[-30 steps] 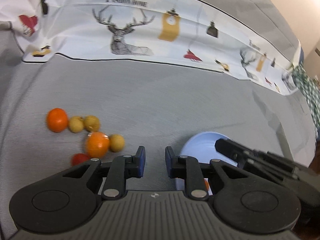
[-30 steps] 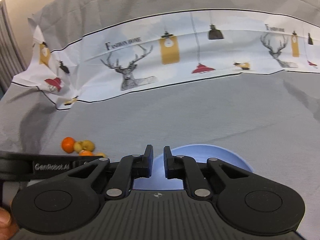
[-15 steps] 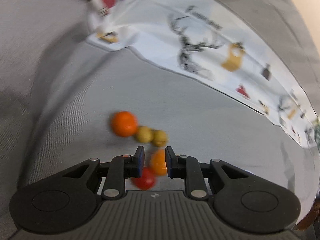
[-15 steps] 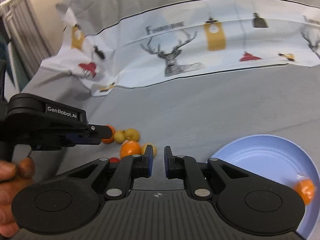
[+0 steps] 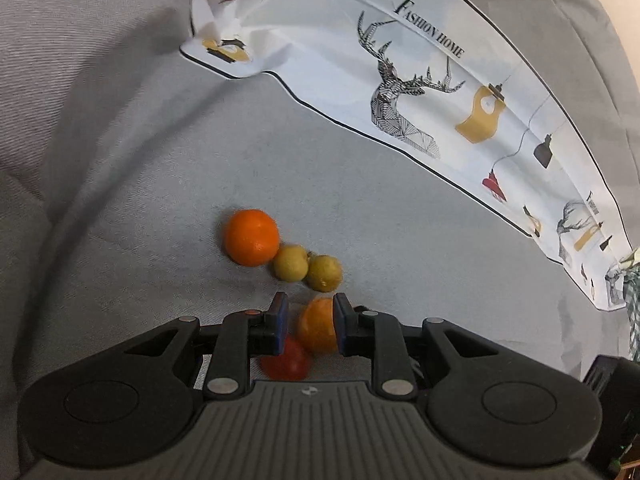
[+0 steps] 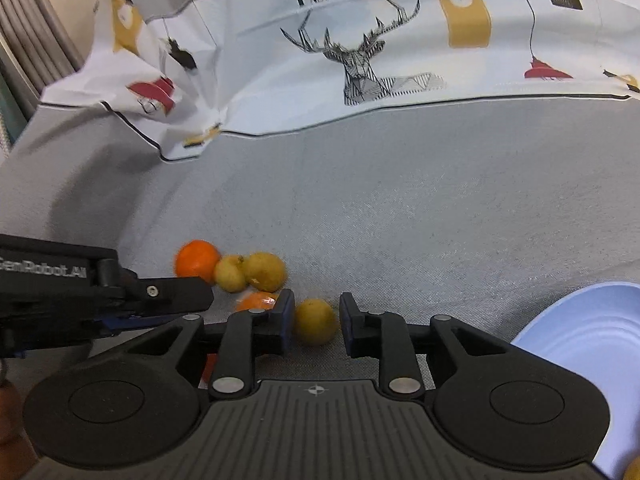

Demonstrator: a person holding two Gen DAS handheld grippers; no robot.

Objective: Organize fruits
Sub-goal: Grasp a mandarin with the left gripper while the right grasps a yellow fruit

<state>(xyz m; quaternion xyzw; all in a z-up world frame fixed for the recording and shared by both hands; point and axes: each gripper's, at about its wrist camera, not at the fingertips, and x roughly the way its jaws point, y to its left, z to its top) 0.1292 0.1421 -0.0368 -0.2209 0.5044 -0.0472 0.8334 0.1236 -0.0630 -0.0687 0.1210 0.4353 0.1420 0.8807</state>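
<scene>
**Both grippers down over the fruit cluster**

Since a second ago, both tools have swung away from the blue bowl and are now sitting over the loose fruit on the grey cloth.

Nearest to me, the left gripper is standing with its jaws apart; an orange is lying between them against the right-hand pad, a gap showing on the other side, and a red fruit is tucked just under the left jaw. Just beyond the tips, two yellow fruits are touching each other, and a second orange is resting against the left one.

My right gripper has just been opening; its jaws are standing apart with a yellow fruit between them, untouched on either side. The bowl is sitting off to its right, well apart from the cluster. Farthest out, a printed sheet with deer heads is draping across the cloth.
</scene>
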